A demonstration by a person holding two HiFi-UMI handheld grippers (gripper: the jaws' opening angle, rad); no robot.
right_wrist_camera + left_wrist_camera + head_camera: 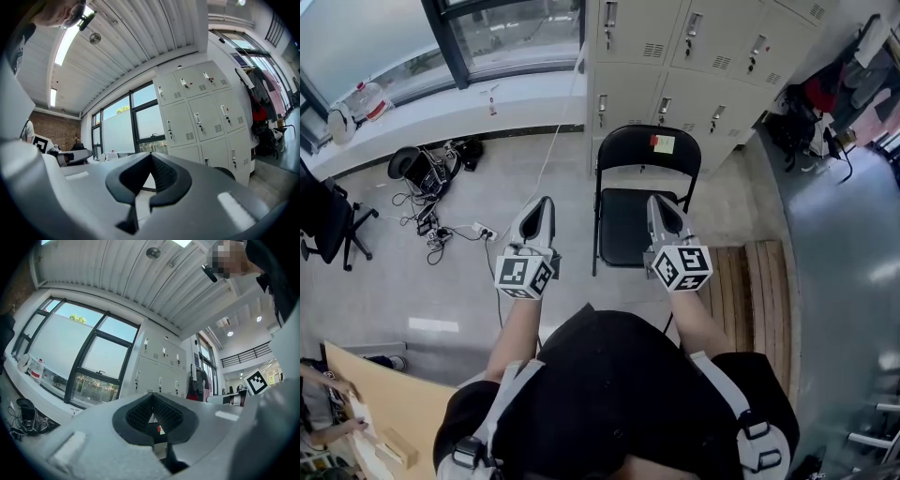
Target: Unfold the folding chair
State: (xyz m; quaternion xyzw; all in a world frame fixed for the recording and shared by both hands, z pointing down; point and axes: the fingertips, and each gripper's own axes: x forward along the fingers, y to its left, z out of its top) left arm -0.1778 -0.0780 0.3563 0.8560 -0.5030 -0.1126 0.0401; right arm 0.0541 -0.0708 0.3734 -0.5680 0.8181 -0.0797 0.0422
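A black folding chair [645, 178] stands unfolded on the floor in front of the grey lockers, its seat down and a small red and yellow sticker on its backrest. My left gripper [546, 201] hangs in the air to the left of the chair, shut and holding nothing. My right gripper [654, 200] hovers over the front right of the seat, also shut and empty. In the left gripper view my left gripper [151, 395] has its jaws pressed together, with a slice of the chair visible behind them. The right gripper [151, 154] points at the lockers with jaws together.
Grey lockers [694, 47] stand behind the chair. A wooden pallet [759, 281] lies on the floor to its right. Cables and a power strip [478, 231] lie at the left, near a black office chair [328, 220]. A wooden table [384, 412] stands at lower left.
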